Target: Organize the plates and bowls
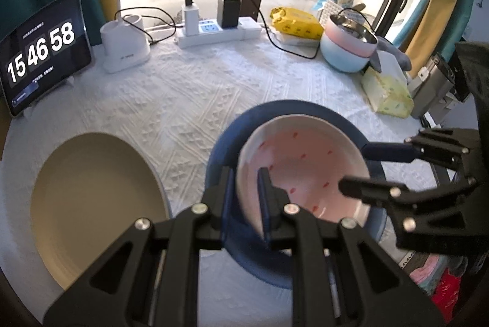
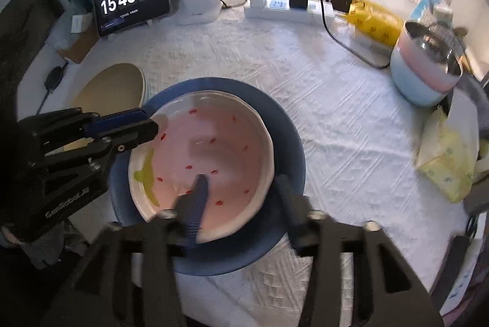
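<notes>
Pink bowl (image 2: 211, 161) sits on blue plate (image 2: 284, 125), mid bench (image 2: 336, 100). Left claw (image 1: 244, 198) and right claw (image 2: 241, 192) each straddle rim, finger inside, finger outside; pinch unconfirmed, cannot tell. Likely ceramic: rigid, glazed, slippery, chip-prone. Grip rim.

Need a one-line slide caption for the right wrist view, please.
Both tools, right and left, straddle the rim of a pink bowl over a blue plate; tan plate beside.
</notes>
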{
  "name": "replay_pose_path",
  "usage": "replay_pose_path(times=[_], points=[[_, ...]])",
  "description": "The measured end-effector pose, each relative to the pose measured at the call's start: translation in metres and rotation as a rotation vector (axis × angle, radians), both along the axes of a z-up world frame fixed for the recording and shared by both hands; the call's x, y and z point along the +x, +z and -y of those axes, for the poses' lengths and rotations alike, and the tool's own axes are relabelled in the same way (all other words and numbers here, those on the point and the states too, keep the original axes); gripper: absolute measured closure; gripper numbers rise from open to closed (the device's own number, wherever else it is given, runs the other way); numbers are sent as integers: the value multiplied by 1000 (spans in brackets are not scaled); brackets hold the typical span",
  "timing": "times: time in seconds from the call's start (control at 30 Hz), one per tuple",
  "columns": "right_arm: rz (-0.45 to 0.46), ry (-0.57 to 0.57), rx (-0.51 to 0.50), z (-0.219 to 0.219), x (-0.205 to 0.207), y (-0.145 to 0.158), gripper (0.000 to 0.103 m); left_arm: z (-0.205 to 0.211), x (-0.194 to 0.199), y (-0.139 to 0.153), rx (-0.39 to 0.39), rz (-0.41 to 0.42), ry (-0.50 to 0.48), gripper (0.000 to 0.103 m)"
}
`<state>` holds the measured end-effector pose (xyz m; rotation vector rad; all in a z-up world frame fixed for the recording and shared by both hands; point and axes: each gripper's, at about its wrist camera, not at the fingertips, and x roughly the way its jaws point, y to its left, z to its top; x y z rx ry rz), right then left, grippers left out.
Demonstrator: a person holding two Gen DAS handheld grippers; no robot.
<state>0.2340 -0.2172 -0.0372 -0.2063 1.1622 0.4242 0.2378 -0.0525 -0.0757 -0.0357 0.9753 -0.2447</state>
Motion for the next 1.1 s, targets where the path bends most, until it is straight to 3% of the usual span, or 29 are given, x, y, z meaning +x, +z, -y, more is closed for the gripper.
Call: replay_pose_path(times=[0.17,0.43,0.87,1.1], points=[[-15,26,-15,-6,-6,-6,52,-5,0,2,-16,5,5,86],[14,-22,34,6,-5,3,52,-13,-3,5,-29,22,21,86],[194,-160,96,50,-9,23,50,-37,-15,2,-45,77,63,86],[214,-210,95,63,-7,10,49,-36,-20,-3,-29,97,56,85]])
